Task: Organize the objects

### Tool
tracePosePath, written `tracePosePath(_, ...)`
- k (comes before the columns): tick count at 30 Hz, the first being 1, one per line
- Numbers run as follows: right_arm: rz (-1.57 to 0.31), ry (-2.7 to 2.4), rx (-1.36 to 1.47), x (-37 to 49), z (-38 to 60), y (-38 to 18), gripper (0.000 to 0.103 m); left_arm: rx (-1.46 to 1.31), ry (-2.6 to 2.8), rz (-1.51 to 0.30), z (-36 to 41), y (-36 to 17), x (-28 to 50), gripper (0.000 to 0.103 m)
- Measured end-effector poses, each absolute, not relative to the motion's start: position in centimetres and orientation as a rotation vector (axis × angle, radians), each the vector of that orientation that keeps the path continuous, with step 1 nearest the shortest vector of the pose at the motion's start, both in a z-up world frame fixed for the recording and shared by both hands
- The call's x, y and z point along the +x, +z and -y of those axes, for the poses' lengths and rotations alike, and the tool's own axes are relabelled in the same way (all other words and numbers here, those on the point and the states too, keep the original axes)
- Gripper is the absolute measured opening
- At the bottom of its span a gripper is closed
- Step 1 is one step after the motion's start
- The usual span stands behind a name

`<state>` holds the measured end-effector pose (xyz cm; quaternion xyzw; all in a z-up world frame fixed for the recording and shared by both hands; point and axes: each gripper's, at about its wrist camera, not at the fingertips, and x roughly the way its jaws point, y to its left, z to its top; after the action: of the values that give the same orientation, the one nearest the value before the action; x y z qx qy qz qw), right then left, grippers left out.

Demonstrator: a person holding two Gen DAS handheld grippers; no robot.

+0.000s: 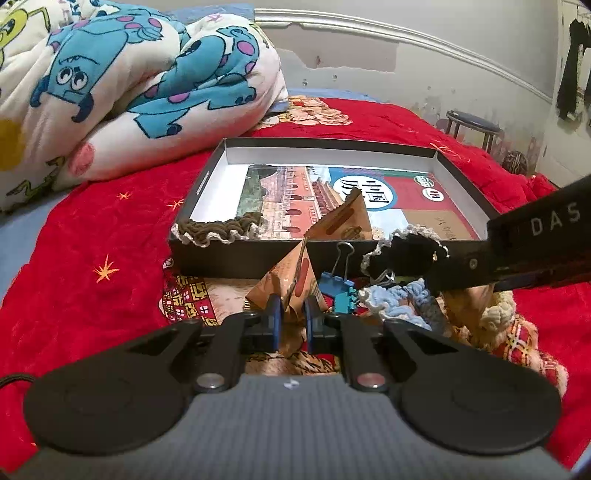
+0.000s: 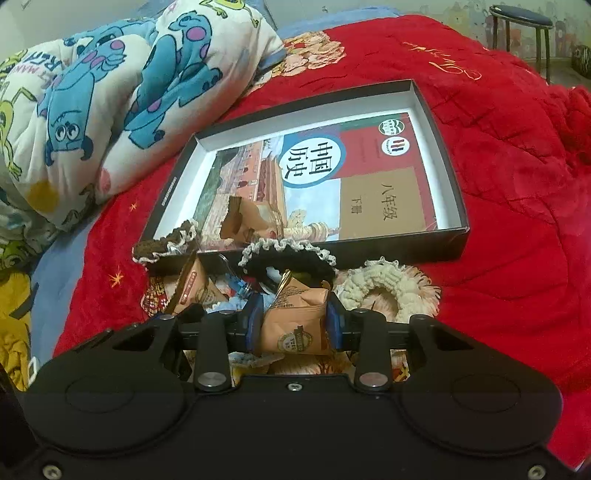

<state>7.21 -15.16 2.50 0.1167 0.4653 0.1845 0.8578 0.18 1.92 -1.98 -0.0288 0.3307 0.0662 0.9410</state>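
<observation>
On the red bedspread lies a black shallow box (image 1: pixel 461 184) (image 2: pixel 448 173) holding a history book (image 1: pixel 406 192) (image 2: pixel 369 177) and one brown snack packet (image 1: pixel 347 218) (image 2: pixel 251 221). My left gripper (image 1: pixel 293 310) is shut on a second brown packet (image 1: pixel 291 277), standing just in front of the box. My right gripper (image 2: pixel 294 323) is shut on a third packet (image 2: pixel 295 321), pads against both its sides. A brown scrunchie (image 1: pixel 214 230) (image 2: pixel 166 243) hangs over the box's near wall. A black scrunchie (image 1: pixel 402 254) (image 2: pixel 288 258) leans on that wall further right.
Just in front of the box lie a blue binder clip (image 1: pixel 340 291), a light blue scrunchie (image 1: pixel 399 302) and a cream scrunchie (image 1: pixel 487 317) (image 2: pixel 388 291). A folded cartoon quilt (image 1: pixel 129 85) (image 2: pixel 110 92) borders the box's left. The right gripper's black housing (image 1: pixel 535 236) crosses the left wrist view. A stool (image 2: pixel 524 26) stands beyond the bed.
</observation>
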Motion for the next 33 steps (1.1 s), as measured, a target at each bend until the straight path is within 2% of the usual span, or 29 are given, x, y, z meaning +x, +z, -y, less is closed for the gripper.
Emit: tracePosePath(33,-0.907,0.416,0.347,7.7,16.2,4.5,0.034,-0.128,0.145,-0.542,-3.1,0.4,-1.5,0.014)
